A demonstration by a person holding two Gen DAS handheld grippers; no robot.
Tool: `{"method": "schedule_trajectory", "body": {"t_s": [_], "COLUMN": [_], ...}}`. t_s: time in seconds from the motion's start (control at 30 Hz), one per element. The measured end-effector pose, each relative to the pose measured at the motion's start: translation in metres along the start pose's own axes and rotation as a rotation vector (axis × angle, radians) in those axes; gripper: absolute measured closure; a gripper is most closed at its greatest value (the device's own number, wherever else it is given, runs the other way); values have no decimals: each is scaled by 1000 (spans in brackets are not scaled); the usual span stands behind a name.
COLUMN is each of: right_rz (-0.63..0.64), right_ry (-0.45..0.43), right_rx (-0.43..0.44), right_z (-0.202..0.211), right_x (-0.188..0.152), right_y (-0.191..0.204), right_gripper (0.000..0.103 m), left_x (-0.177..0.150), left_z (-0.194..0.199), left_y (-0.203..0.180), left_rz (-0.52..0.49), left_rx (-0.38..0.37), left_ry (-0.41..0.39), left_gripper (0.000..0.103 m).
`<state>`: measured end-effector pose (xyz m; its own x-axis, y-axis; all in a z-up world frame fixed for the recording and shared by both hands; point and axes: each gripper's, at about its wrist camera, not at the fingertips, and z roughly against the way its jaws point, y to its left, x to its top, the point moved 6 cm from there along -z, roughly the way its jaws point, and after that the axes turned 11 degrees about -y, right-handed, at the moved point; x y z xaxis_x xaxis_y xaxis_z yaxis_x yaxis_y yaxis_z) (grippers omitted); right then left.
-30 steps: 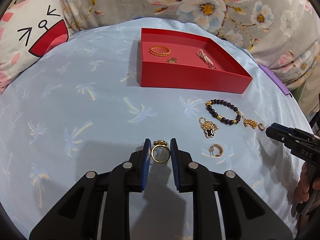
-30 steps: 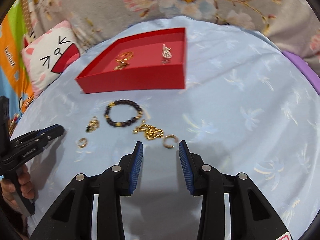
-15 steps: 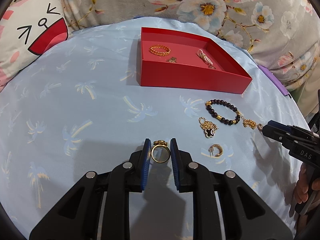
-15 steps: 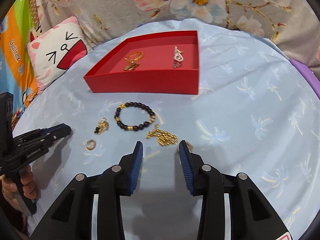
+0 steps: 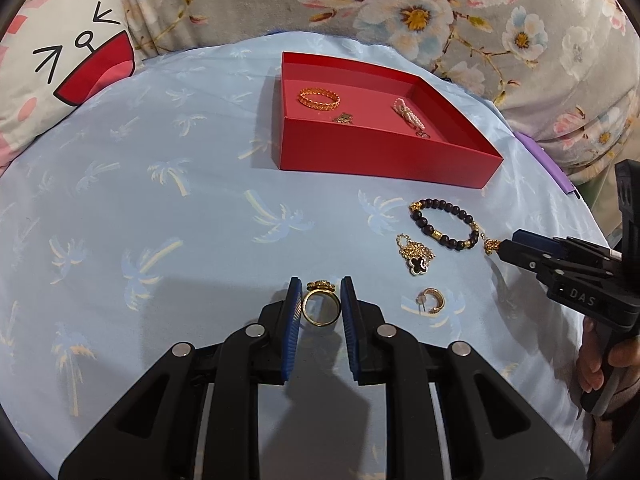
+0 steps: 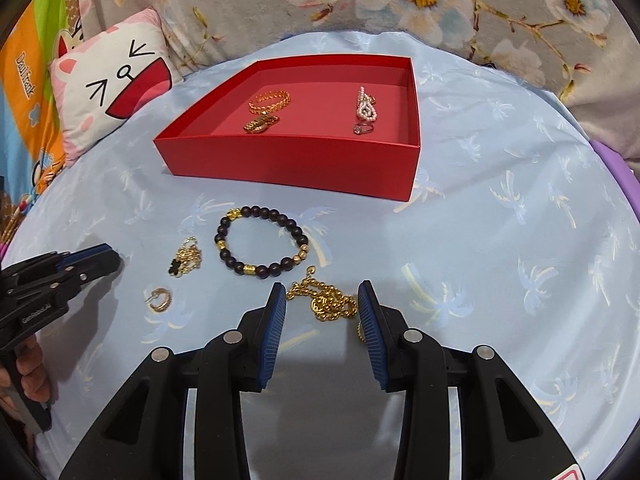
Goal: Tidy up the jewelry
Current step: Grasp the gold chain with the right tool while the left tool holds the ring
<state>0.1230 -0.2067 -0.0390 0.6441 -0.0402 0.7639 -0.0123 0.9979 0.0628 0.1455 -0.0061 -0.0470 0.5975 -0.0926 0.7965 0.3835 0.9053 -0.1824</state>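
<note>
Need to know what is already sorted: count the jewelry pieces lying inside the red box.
4. In the shallow red cardboard box: a gold woven bangle with a small gold clasp piece just in front, a pearl strand and a small silver ring before it.

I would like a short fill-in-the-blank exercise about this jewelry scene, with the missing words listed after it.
1. The left gripper holds a gold ring between its ____ pads.
2. The tray that holds several pieces of jewelry is ____ in colour.
3. The right gripper is open around a gold ____ that lies on the cloth.
4. The dark beaded bracelet lies ____ the tray, on the cloth.

Missing words: blue; red; chain; outside
</note>
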Motion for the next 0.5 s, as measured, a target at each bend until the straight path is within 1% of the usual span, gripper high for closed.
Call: {"method": "schedule_trajectory", "body": {"t_s": [0.1,0.17,0.23,0.3,0.33,0.43,0.5], "right_rz": [-2,13,30,24,22,15,4], "right_ry": [21,22,22,24,26,26,23], "right_rx": [6,-4,-8,7,16,22,25], "right_z": [-6,-7,-6,-7,-6,-5,-3], "right_x": [-3,-5,-6,-6,-6,-6,-6], "right_y": [-1,0,2,3,4,4,3], "right_gripper": [66,68,77,90,93,96,96], "left_x": [0,0,0,-1,-1,-1,-1], "left_z": [0,0,-1,-1,-1,-1,-1], "left_y": [0,0,0,0,0,0,0], "left_rz": [4,5,5,5,5,6,5], "left_rx": [-2,-4,-6,-7,-6,-5,-4], "left_ry": [0,1,2,1,0,0,-1], "left_gripper": [84,84,84,84,84,84,84]}}
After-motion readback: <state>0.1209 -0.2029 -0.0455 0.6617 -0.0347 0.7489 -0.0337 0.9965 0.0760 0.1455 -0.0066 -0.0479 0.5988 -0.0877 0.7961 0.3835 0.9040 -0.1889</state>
